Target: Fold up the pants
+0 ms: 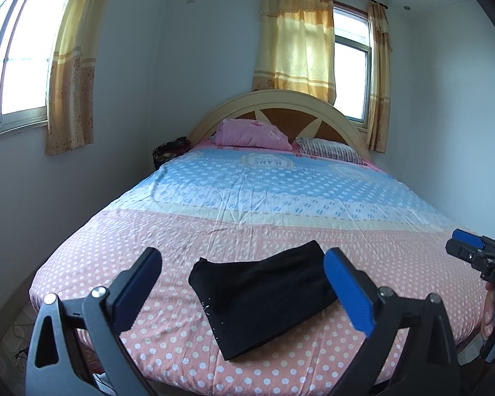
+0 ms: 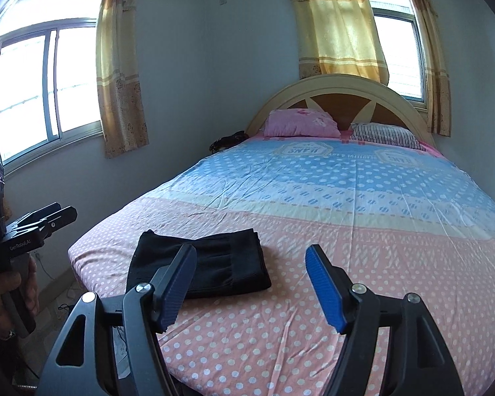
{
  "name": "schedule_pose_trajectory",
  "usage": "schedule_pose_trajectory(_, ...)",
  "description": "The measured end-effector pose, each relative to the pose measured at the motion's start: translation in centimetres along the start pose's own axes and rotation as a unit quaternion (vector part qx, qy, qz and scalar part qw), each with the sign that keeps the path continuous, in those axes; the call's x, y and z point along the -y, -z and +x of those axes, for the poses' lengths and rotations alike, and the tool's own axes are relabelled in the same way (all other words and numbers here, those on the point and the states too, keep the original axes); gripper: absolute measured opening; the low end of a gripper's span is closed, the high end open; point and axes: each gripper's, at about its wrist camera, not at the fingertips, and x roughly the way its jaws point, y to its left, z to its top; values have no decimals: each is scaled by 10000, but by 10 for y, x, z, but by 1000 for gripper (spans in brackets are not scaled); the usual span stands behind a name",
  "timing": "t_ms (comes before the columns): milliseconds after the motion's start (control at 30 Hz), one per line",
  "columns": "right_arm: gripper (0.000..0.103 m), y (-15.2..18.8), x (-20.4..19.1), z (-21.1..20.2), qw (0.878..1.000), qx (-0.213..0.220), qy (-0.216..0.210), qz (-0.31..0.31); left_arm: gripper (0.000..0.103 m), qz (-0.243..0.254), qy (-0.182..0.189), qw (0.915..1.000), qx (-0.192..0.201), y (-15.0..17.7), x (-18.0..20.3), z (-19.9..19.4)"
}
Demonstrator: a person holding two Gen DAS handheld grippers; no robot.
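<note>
My left wrist view looks from the foot of the bed (image 1: 280, 224) toward the headboard (image 1: 274, 112), angled slightly down, close above the folded pants (image 1: 264, 297). My right wrist view faces the same way from further right. Both share bed, pants, headboard and curtained windows (image 2: 46, 89); each catches the other gripper at its edge.

A bed (image 1: 214, 231) in pink and blue dotted sheets carries a pink pillow (image 1: 250, 133) and a striped pillow (image 1: 330, 150) at its head edge, against an arched headboard (image 1: 280, 105). Yellow curtains (image 1: 297, 39) flank the windows (image 1: 16, 59).
</note>
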Motion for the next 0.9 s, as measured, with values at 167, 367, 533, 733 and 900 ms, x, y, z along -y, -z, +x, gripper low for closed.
schedule_pose_trajectory(167, 70, -1, -2, -5, 10000, 51, 4, -4, 101, 56, 6, 10000, -2, 1, 6, -2)
schedule_pose_trajectory(367, 70, -2, -7, -6, 9999, 95, 10, -63, 101, 86, -2, 10000, 1, 1, 9, -2)
schedule_pose_trajectory(533, 70, -2, -7, -8, 9999, 131, 6, -56, 101, 90, -8, 10000, 2, 1, 9, -2)
schedule_pose_trajectory(733, 70, -1, -6, -9, 9999, 145, 1, -56, 101, 118, -27, 9999, -33, 1, 12, -2)
schedule_pose_trajectory(900, 70, -1, -6, -11, 9998, 185, 3, -52, 103, 141, -25, 9999, -57, 2, 14, -2)
